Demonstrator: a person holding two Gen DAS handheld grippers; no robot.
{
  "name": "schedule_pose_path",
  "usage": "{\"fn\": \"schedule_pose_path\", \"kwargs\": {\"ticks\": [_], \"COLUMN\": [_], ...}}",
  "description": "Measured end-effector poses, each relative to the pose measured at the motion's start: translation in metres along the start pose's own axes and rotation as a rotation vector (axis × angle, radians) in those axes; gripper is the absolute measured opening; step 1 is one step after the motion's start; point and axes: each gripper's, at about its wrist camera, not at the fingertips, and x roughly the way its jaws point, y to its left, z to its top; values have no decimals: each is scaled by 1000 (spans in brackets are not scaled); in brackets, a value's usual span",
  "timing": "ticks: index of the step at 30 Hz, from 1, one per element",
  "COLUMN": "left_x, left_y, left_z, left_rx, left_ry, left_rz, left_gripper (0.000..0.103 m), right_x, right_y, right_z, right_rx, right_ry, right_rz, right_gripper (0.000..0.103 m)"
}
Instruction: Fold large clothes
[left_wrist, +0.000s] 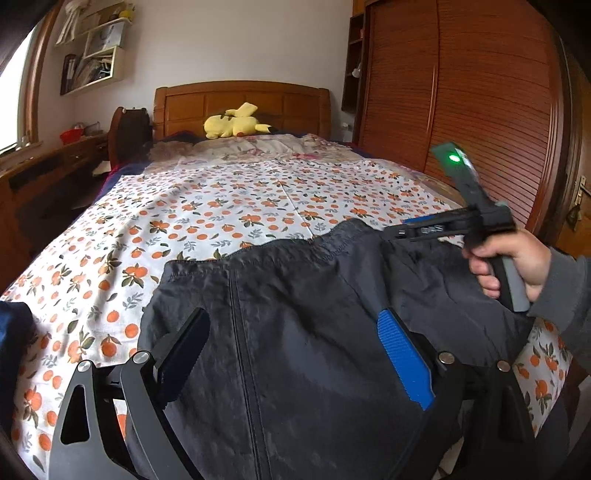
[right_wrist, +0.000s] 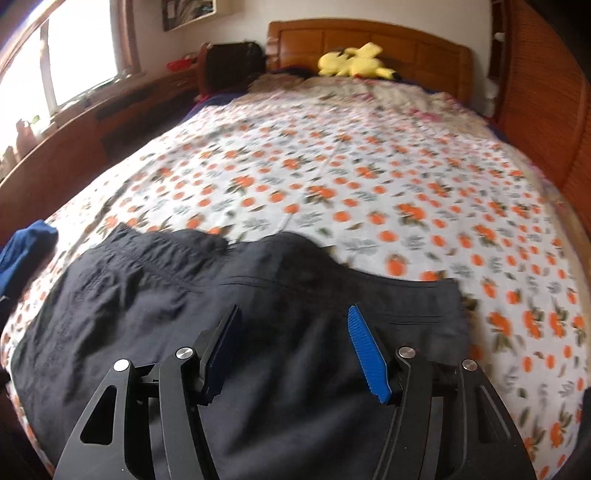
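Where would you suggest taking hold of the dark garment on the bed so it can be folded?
I would grip the dark garment at its far hemmed edge, one corner per gripper, coming from the near side, from above. That edge lies open on the orange-print sheet with a stitched band thick enough to pinch. Both the left gripper and right gripper hover open over the cloth.
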Motion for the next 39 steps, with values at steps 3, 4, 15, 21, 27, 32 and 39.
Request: {"fn": "schedule_pose_path", "kwargs": {"ticks": [3, 4, 15, 21, 27, 32, 39], "left_x": [-2, -3, -3, 2, 1, 2, 5], "left_y": [1, 2, -4, -6, -8, -11, -20], "left_z": [-4, -5, -13, -16, -16, -16, -18], "left_rx": [8, 5, 38, 36, 36, 34, 56], "left_ry": [2, 2, 16, 30, 30, 31, 36], "left_rz": [-6, -9, -12, -22, -34, -57, -71], "left_gripper": [94, 94, 94, 94, 94, 94, 94], "right_x": [16, 22, 54, 52, 32, 3, 0], "right_y": [18, 23, 23, 23, 14, -18, -99], "right_z": [4, 5, 10, 18, 21, 17, 0], "right_rx": [-19, -27, 6, 27, 17, 28, 173], "right_ry": [38, 56, 137, 60, 32, 10, 73], "right_rz": [10, 7, 57, -45, -79, -117, -220], "right_gripper": [58, 58, 20, 12, 46, 54, 54]}}
